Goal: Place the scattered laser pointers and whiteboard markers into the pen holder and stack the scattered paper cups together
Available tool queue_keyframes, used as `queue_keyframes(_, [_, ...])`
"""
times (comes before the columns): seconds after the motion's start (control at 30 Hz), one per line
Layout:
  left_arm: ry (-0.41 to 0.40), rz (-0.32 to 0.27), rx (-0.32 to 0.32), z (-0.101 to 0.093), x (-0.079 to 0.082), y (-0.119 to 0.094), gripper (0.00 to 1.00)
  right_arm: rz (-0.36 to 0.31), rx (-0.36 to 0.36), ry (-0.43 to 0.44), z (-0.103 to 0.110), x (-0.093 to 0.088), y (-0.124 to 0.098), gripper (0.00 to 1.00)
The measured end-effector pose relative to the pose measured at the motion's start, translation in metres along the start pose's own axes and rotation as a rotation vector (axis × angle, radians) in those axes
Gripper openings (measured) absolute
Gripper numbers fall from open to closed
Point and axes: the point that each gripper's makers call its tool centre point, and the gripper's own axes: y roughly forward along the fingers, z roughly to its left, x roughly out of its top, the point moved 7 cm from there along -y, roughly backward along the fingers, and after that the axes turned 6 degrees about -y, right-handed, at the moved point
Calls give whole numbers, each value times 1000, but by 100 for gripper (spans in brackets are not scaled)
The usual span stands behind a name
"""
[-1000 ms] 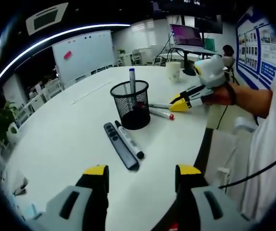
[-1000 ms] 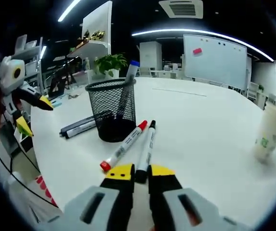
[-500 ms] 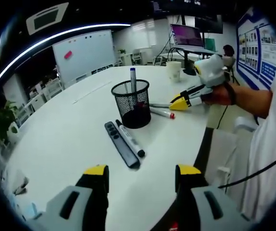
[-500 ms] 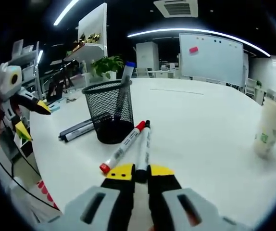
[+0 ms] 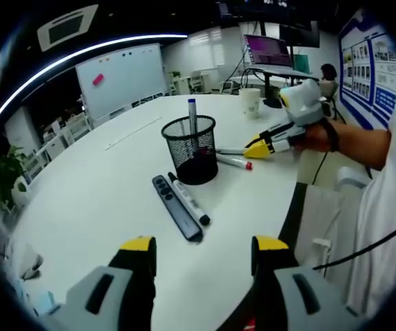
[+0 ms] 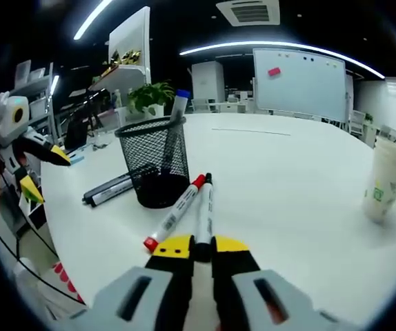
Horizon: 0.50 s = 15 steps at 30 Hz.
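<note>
A black mesh pen holder (image 5: pixel 192 150) (image 6: pixel 153 162) stands mid-table with a blue-capped marker (image 5: pixel 192 112) (image 6: pixel 178 103) upright in it. A black laser pointer (image 5: pixel 174 208) and a black-capped marker (image 5: pixel 190 201) lie side by side in front of it. Beyond the holder lie a red-capped marker (image 5: pixel 237 163) (image 6: pixel 175 214) and a black marker (image 6: pixel 203 212). My right gripper (image 6: pixel 199 247) (image 5: pixel 259 148) is shut on the black marker's near end, low over the table. My left gripper (image 5: pixel 205 249) (image 6: pixel 43 174) is open, with nothing between its fingers, near the table edge.
A paper cup (image 5: pixel 251 102) (image 6: pixel 384 183) stands on the white round table (image 5: pixel 101 200), apart from the holder. A whiteboard (image 5: pixel 119 79) stands behind the table. A person's forearm (image 5: pixel 353 141) holds the right gripper. A desk with a monitor (image 5: pixel 270 52) is at the back.
Hardly anything: both views have shifted slightly with the hands. The right gripper stays shut on the black marker at the same spot, and the left stays open.
</note>
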Motion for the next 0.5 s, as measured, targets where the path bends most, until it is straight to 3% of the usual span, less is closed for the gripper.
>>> queue_keyframes(0.5, [3, 4, -4, -1, 0, 2, 56, -40, -10, -6, -4, 4, -4, 11])
